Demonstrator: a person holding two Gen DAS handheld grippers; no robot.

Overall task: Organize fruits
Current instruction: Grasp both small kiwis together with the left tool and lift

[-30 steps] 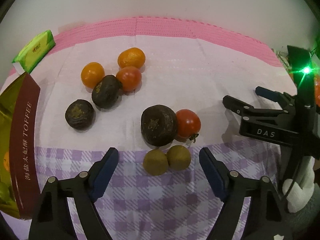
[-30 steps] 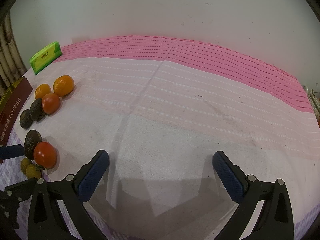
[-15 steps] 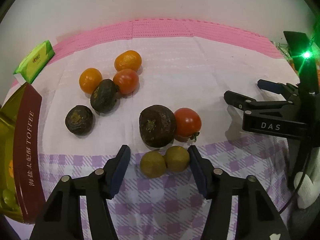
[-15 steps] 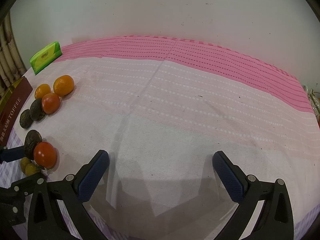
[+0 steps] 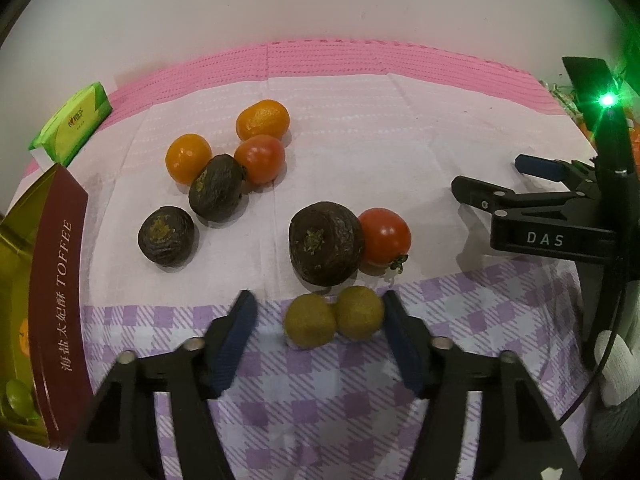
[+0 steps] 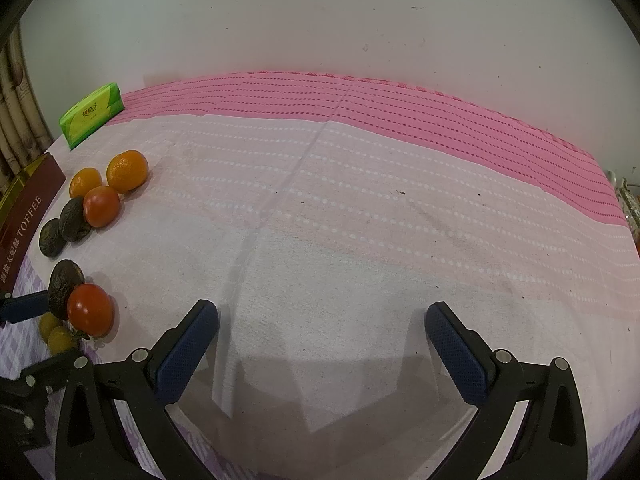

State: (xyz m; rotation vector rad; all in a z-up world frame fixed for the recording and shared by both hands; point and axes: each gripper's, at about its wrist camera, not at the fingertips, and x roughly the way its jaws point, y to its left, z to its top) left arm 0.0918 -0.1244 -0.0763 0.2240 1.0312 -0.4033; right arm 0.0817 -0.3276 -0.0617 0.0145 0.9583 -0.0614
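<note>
Two small green fruits point(image 5: 310, 322) point(image 5: 360, 312) lie side by side on the checked cloth between the jaws of my left gripper point(image 5: 318, 304), which are closing. The right pad is at the right fruit's side; the left pad still stands apart. Just behind them sit a large dark fruit point(image 5: 326, 244) and a red tomato point(image 5: 384, 236). Farther back left is a cluster of two oranges point(image 5: 262, 120), a tomato point(image 5: 260, 159) and two dark fruits point(image 5: 216, 194). My right gripper point(image 6: 322, 320) is open over bare white cloth, with nothing between its fingers.
A gold and maroon toffee box point(image 5: 52, 288) with fruit inside stands at the left edge. A green tissue pack point(image 5: 74, 122) lies at the back left. The pink cloth band point(image 6: 400, 112) runs along the wall. A white-gloved hand point(image 5: 616, 364) holds the right gripper.
My left gripper's jaws have narrowed around the two green fruits. The right gripper and the fruits have not moved.
</note>
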